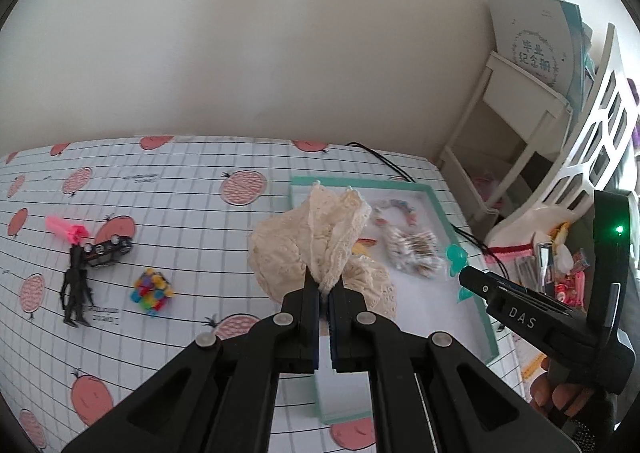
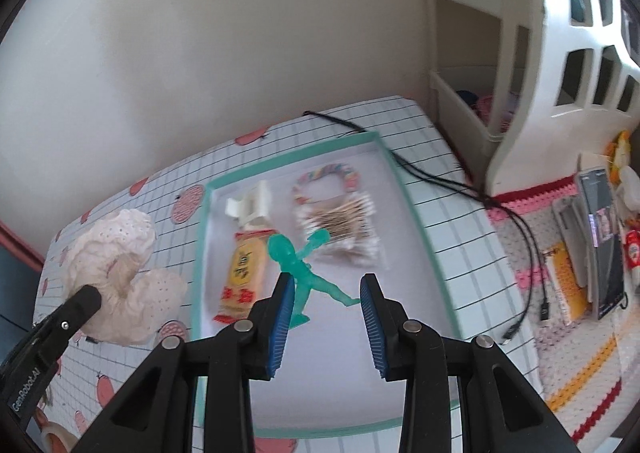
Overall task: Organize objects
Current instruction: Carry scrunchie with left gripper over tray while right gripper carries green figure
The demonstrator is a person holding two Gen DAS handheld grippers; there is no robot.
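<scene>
Our left gripper (image 1: 325, 289) has its jaws pinching the cream lace cloth (image 1: 316, 241), lifted beside the teal tray (image 2: 416, 213). Our right gripper (image 2: 328, 293) hangs over that tray, jaws spread, green figure (image 2: 300, 265) between them.

"DAS" marks the right claw (image 1: 466, 279); "GenRobot.AI" marks the left claw (image 2: 90, 297).

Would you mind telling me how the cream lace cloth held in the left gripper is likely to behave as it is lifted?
The lace cloth probably stays floppy: it bunches and droops around the left gripper. It looks light, thin and full of holes, so it may snag on the tray rim.
</scene>
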